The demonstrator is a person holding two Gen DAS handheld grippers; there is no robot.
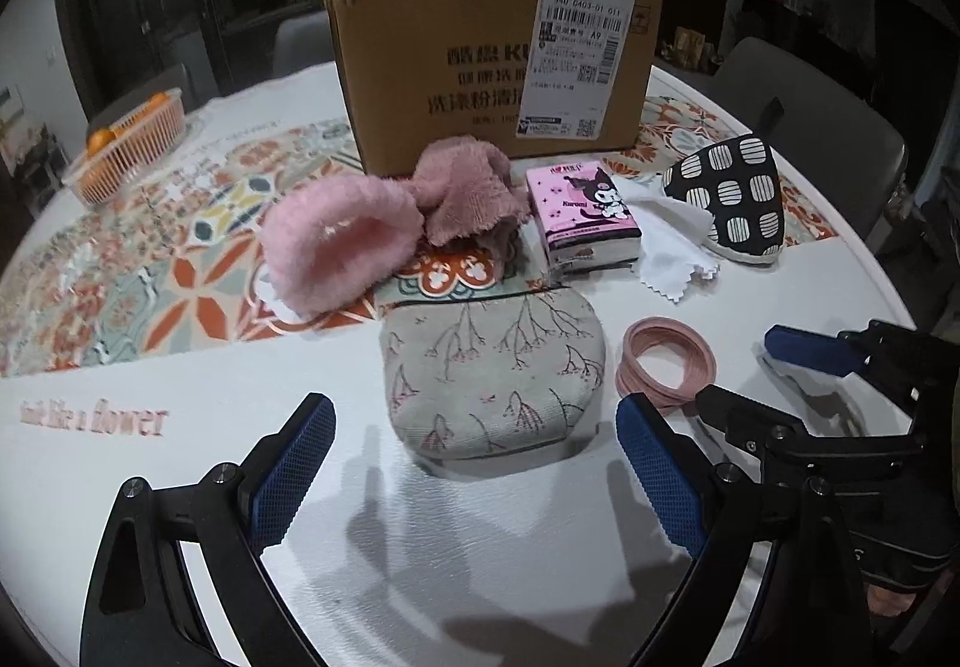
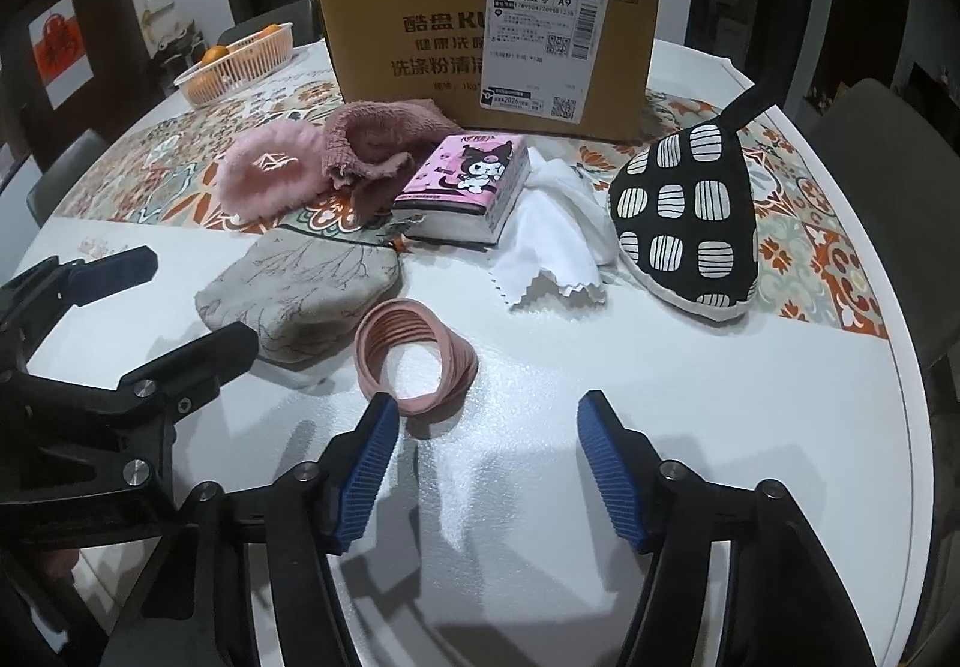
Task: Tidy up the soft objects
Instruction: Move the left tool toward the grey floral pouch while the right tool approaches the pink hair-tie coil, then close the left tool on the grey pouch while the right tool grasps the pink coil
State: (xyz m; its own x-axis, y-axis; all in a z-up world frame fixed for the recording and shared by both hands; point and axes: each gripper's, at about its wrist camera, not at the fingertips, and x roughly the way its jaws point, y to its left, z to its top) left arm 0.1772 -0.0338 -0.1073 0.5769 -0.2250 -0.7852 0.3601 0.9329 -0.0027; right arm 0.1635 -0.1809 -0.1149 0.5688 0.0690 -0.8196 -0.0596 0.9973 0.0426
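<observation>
Now both grippers hang over the table's near edge: left gripper gaping before the floral pouch, right gripper half-open, empty, must reach the pink hair ties

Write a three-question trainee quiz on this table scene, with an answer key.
1. True or false: the brown cardboard box stands behind the pink cartoon tissue pack.
2. Which lies nearest the right gripper? A) stack of pink hair ties B) orange basket of oranges C) black-and-white patterned oven mitt
3. Fill in: the left gripper points at the grey ____ pouch.

Key: 1 true; 2 A; 3 floral. Both grippers are open, holding nothing.
</observation>
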